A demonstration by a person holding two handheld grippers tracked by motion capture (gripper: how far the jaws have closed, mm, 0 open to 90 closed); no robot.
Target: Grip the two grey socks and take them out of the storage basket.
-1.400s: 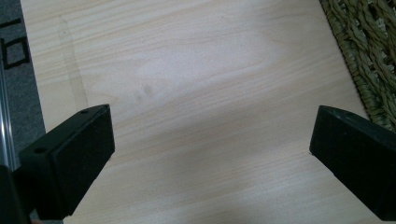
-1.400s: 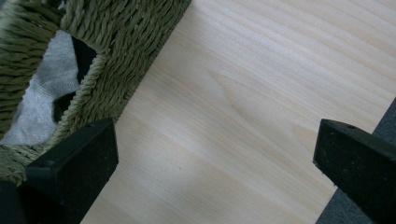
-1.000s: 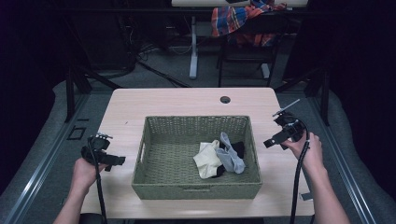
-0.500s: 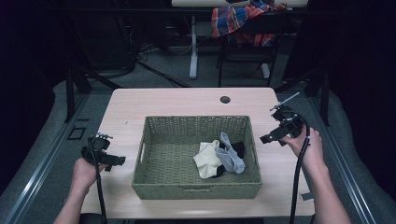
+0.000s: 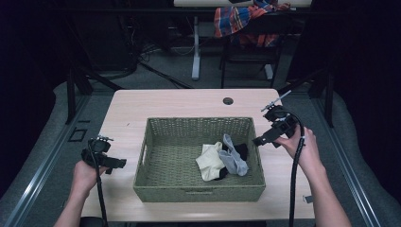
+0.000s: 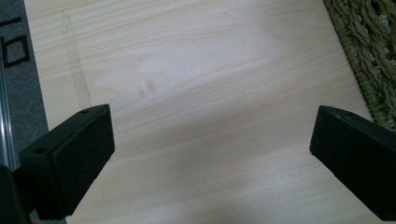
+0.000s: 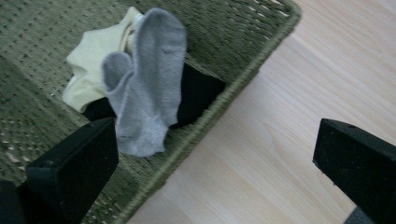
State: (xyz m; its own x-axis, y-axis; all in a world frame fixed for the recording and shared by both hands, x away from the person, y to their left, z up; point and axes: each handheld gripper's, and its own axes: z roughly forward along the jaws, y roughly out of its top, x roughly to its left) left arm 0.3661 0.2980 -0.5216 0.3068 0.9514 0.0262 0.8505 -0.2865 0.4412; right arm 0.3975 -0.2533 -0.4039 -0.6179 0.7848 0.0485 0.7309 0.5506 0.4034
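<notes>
A green woven basket stands in the middle of the table. Inside it, toward its right side, lie a grey sock, a pale yellow sock and a black sock partly under the grey one. My right gripper hovers open over the basket's right rim, nothing between its jaws. My left gripper is open above bare tabletop left of the basket, whose edge shows at the right of the left gripper view.
The light wooden table has a round cable hole at the back. Beyond it stand a chair with a plaid cloth and a desk leg. A grey floor strip runs past the table's left edge.
My right gripper has moved left and down toward the basket's right rim. The left gripper and the socks have stayed put.
</notes>
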